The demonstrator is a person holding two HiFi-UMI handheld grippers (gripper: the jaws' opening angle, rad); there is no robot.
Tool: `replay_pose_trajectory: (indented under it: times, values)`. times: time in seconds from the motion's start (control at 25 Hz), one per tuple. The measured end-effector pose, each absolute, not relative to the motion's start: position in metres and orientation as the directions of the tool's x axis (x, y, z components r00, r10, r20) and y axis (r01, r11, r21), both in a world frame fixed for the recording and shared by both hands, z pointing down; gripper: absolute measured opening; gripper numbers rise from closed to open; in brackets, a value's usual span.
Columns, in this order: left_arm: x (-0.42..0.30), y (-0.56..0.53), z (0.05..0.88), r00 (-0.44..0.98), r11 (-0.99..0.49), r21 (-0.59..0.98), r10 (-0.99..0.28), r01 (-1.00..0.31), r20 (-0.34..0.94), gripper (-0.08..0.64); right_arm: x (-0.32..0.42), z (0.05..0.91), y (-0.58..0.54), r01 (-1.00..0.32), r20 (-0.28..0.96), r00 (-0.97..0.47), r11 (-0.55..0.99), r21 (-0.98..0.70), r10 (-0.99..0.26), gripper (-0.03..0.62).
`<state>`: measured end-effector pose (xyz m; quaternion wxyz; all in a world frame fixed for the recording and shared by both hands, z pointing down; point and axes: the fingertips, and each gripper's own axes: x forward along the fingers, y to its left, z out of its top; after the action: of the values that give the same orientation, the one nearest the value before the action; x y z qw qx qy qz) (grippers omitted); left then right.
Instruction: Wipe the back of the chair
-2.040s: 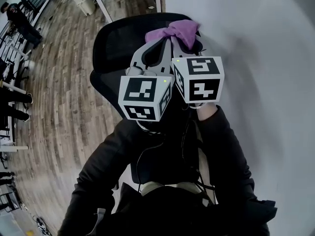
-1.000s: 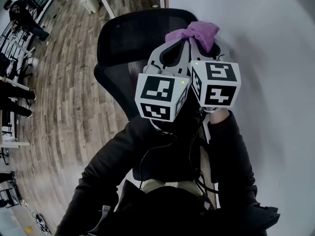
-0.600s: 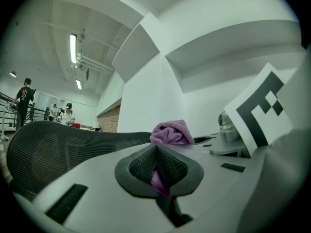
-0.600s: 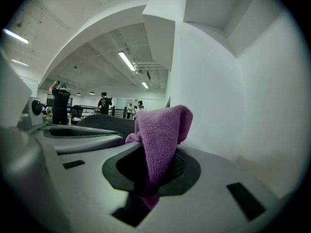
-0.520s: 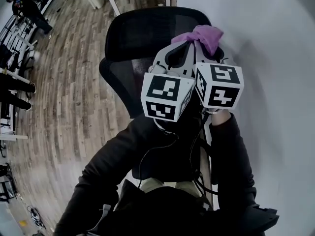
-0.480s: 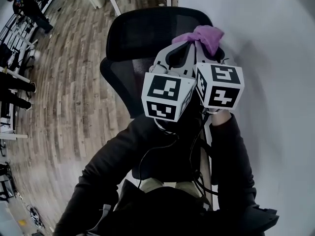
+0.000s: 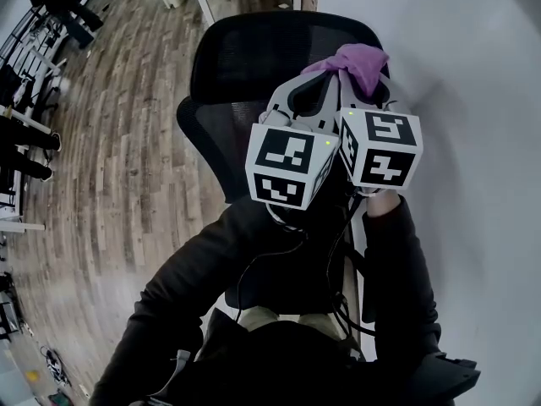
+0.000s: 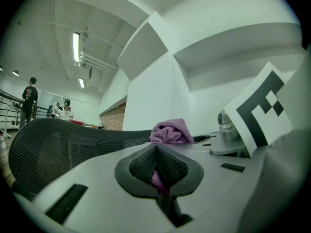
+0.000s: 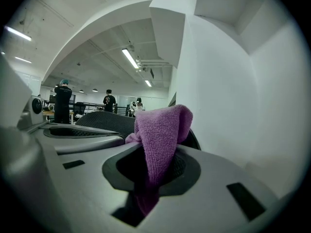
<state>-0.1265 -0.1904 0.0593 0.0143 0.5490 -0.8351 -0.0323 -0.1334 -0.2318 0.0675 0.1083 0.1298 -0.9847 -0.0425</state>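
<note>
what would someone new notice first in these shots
The bunched purple terry cloth, pinched in the right gripper by the top edge of the black mesh chair back, close to the white wall. A sliver of it shows between the left gripper's shut jaws too, and the grippers' black-and-white marker cubes crowd the middle of the head view.

Left tool (image 8: 156,147), right tool (image 9: 156,154): clamped, abreast.

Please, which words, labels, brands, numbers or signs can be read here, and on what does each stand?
None can be read.
The left cube and right cube carry only black-and-white square patterns, not letters.
The purple cloth and the chair show no print.
</note>
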Motion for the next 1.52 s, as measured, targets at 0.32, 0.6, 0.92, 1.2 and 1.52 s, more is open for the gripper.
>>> replay_pose_trajectory:
  times: [0.32,0.6,0.92,1.2,1.52]
  values:
    - [-0.155,-0.154,0.05,-0.468,0.469,0.059,-0.883,-0.881,0.019,0.008,-0.167,0.06,-0.194,-0.163,0.228,-0.957,0.983,0.087,-0.179,0.069]
    - [-0.187,-0.112,0.051,-0.521,0.521,0.059,-0.853,-0.851,0.026,0.008,-0.202,0.063,-0.152,-0.109,0.233,-0.964,0.991,0.078,-0.124,0.069]
    - [-0.219,-0.075,0.052,-0.585,0.586,0.055,-0.81,-0.809,0.022,0.008,-0.238,0.064,-0.114,-0.032,0.226,-0.973,0.997,0.077,-0.049,0.069]
    - [-0.238,-0.035,0.05,-0.637,0.636,0.051,-0.771,-0.77,0.009,0.008,-0.259,0.06,-0.071,0.031,0.201,-0.979,0.998,0.063,0.018,0.069]
    - [-0.247,-0.007,0.047,-0.66,0.659,0.058,-0.751,-0.75,0.002,0.008,-0.27,0.057,-0.043,0.059,0.197,-0.979,0.996,0.07,0.044,0.069]
